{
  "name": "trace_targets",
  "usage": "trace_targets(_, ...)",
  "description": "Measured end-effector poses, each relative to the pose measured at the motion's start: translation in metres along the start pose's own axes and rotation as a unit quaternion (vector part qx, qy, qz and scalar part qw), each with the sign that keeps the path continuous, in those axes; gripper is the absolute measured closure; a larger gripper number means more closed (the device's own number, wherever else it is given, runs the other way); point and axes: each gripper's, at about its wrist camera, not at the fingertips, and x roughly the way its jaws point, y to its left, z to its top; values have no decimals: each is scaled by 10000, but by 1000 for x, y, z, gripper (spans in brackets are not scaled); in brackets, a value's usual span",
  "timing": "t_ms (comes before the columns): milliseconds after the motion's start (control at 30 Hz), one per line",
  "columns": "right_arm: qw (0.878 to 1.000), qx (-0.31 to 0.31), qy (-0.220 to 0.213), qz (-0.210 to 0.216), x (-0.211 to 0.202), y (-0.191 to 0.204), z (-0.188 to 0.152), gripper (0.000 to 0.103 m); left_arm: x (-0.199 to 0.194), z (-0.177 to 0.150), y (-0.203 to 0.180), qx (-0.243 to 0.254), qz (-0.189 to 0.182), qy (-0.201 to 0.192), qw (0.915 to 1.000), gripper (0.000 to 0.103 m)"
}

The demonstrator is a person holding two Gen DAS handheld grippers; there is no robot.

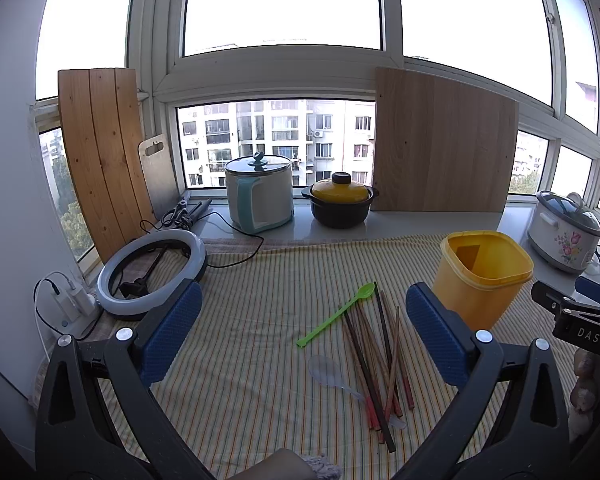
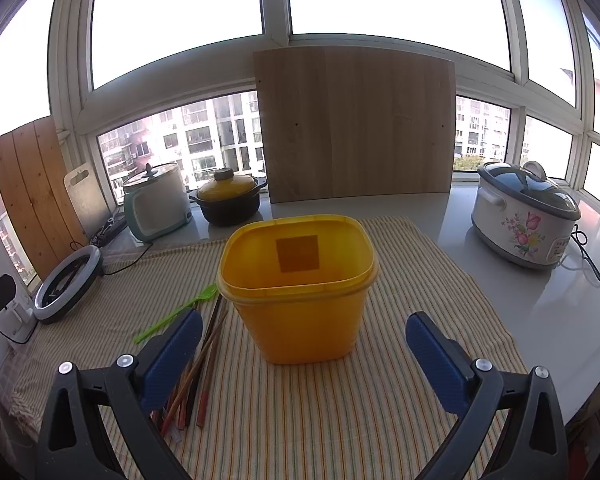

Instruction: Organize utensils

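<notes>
A pile of several brown and red chopsticks (image 1: 380,356) lies on the striped cloth (image 1: 252,312), with a green spoon (image 1: 336,314) to its left and a clear plastic spoon (image 1: 330,372) at its near side. An empty yellow tub (image 1: 480,276) stands to the right of the pile. My left gripper (image 1: 304,332) is open above the cloth, the utensils between its blue pads (image 1: 168,336). My right gripper (image 2: 304,356) is open and faces the yellow tub (image 2: 300,288), holding nothing; chopsticks (image 2: 204,356) and the green spoon (image 2: 176,312) lie by its left finger.
On the sill stand a white-teal cooker (image 1: 260,192), a black pot with yellow lid (image 1: 340,200) and a floral rice cooker (image 2: 524,216). Wooden boards (image 1: 440,140) lean on the window. A ring light (image 1: 152,272) and cables lie left.
</notes>
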Motion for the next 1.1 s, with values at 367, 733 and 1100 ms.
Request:
trace_targets(367, 10000, 2, 19, 21, 1, 0, 0, 0, -1, -1, 1, -3, -7, -3, 10000, 0)
trace_targets(733, 10000, 6, 68, 69, 2, 3, 1, 0, 0, -2, 1, -10, -16, -1, 10000, 0)
trace_targets(1100, 9999, -35, 102, 123, 5, 6, 1, 0, 4, -4, -2, 8, -29, 28, 10000, 0)
